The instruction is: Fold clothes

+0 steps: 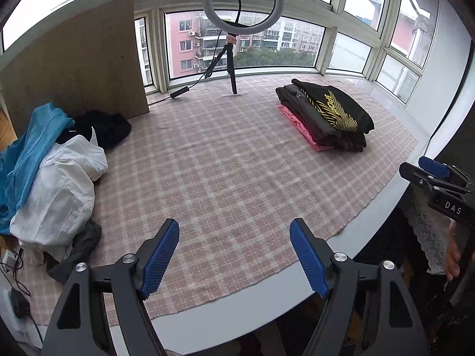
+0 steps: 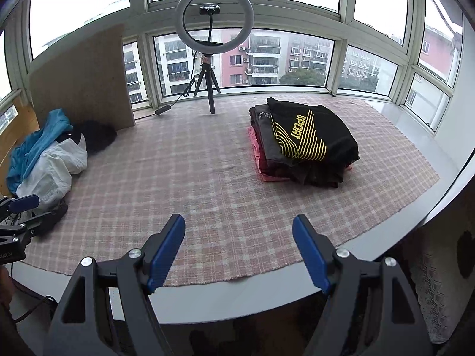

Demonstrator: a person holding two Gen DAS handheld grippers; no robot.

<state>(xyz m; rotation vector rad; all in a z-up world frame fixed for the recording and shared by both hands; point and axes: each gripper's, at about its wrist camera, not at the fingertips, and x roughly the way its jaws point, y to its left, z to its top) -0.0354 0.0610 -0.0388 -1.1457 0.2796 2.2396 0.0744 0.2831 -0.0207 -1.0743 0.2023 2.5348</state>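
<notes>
Checked cloth (image 1: 222, 163) bare between piles; both tongs, left (image 1: 234, 255) and right (image 2: 239, 253), gape empty; unfolded heap (image 1: 56, 178) cut off.

Non-task surroundings. A pink checked cloth (image 1: 225, 160) covers most of the white counter (image 1: 371, 216). At upper centre of the frame a ring light (image 1: 242, 1) stands on a black tripod (image 1: 228, 62), its cable (image 1: 193, 84) trailing left. A brown board (image 1: 80, 59) leans upright at upper left. Windows (image 2: 267, 56) behind show apartment buildings (image 2: 258, 59). A charger (image 1: 19, 302) lies at lower left.
</notes>
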